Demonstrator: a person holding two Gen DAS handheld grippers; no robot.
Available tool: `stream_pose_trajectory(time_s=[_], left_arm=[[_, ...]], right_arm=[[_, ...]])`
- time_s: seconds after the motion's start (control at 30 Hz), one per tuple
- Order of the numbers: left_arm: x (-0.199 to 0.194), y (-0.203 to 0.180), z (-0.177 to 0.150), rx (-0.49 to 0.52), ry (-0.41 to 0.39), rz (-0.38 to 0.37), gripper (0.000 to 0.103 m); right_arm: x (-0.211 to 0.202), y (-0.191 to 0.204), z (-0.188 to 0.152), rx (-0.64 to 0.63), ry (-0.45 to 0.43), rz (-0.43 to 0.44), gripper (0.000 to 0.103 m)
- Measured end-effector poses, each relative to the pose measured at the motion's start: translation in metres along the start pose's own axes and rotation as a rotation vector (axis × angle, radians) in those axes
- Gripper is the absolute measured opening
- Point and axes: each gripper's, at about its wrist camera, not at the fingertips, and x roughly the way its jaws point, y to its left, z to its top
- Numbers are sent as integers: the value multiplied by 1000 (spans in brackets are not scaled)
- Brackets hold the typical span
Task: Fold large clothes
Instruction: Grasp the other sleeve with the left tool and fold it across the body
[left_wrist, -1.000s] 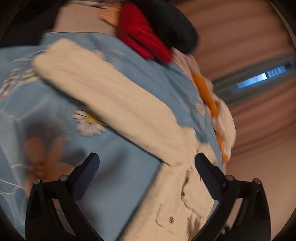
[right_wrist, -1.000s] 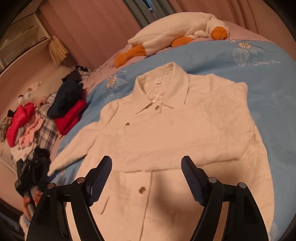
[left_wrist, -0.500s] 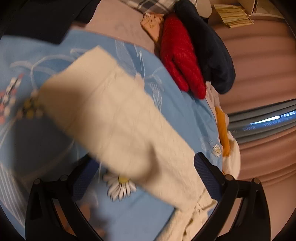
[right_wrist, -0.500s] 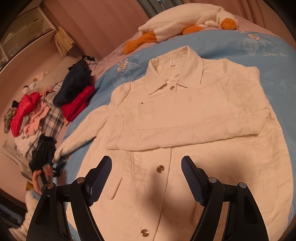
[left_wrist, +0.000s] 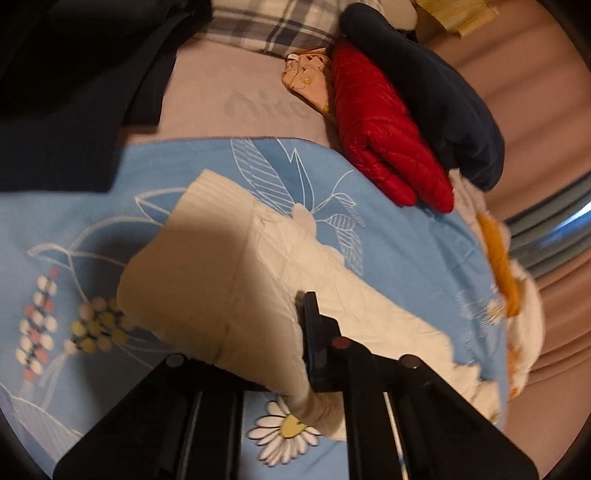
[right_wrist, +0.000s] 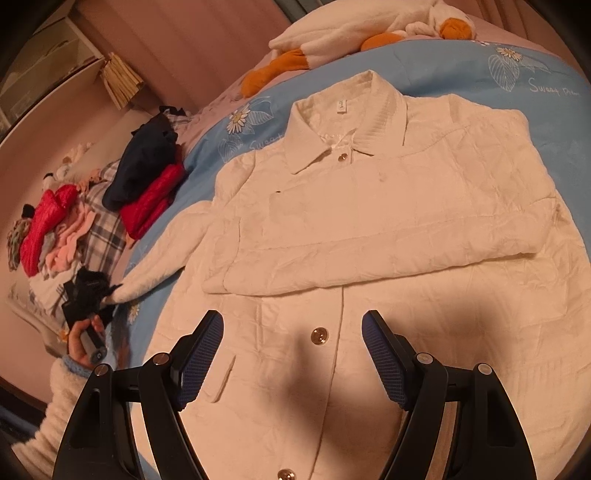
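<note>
A white quilted jacket (right_wrist: 369, 206) lies face up on the blue blanket (right_wrist: 461, 70), buttoned, collar toward the far side. One sleeve is folded across its chest (right_wrist: 369, 258). The other sleeve (left_wrist: 229, 280) stretches out to the side over the blanket. My left gripper (left_wrist: 301, 314) is shut on that sleeve near the cuff, and the fabric drapes over one finger and hides it. In the right wrist view the left gripper (right_wrist: 88, 299) shows at the sleeve's end, held by a hand (right_wrist: 79, 341). My right gripper (right_wrist: 291, 332) hangs open above the jacket's lower front, nothing between its fingers.
A red puffer (left_wrist: 380, 133) and a navy garment (left_wrist: 424, 85) lie beside the blanket's edge, with plaid cloth (left_wrist: 277, 26) behind. A heap of clothes (right_wrist: 55, 229) sits at far left. A plush goose (right_wrist: 332, 40) lies beyond the collar. Curtains stand behind the bed.
My left gripper slid out along the sleeve toward the cuff and closed on it. The right gripper eased a little closer over the jacket's front, still open.
</note>
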Motion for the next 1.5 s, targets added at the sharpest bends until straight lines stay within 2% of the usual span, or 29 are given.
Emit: stream_pose_trajectory(time_s=[0.1, 0.3, 0.43, 0.53, 0.63, 0.73, 0.9, 1.0, 1.17, 1.2, 1.3, 1.37, 1.4, 1.43, 1.5], left_arm=[[-8, -24, -1, 103, -36, 32, 7], [-62, -99, -11, 315, -137, -42, 7], [-97, -165, -42, 513, -196, -82, 7], [-113, -215, -83, 669, -198, -140, 7], [-113, -253, -131, 795, -150, -194, 7], [-101, -282, -184, 918, -90, -216, 7], [-68, -302, -271, 1126, 25, -216, 8], [-49, -303, -305, 1171, 93, -206, 9], [-15, -302, -331, 1151, 239, -177, 11], [-10, -300, -336, 1161, 261, -168, 13], [-8, -298, -349, 1197, 298, -150, 41], [-17, -293, -352, 1218, 278, -165, 80], [-20, -290, -351, 1215, 277, -181, 87], [-27, -288, -348, 1207, 284, -216, 89], [-40, -282, -340, 1184, 306, -271, 89]], right_arm=[[-1, 0, 0, -1, -3, -14, 77], [-7, 0, -3, 10, -17, 8, 77], [-11, -3, -5, 24, -29, 30, 77], [-15, -8, -5, 38, -38, 43, 77], [-22, -16, -5, 59, -59, 47, 77], [-30, -27, -4, 88, -87, 57, 77], [-37, -50, -5, 158, -98, 49, 77], [-39, -62, -5, 207, -102, 64, 77], [-39, -76, -2, 268, -104, 104, 77], [-38, -78, -3, 276, -101, 113, 77], [-34, -82, 0, 315, -94, 142, 77], [-31, -84, 3, 359, -97, 163, 78], [-30, -85, 2, 376, -98, 172, 79], [-28, -87, 3, 403, -97, 190, 82], [-23, -87, 5, 436, -91, 230, 82]])
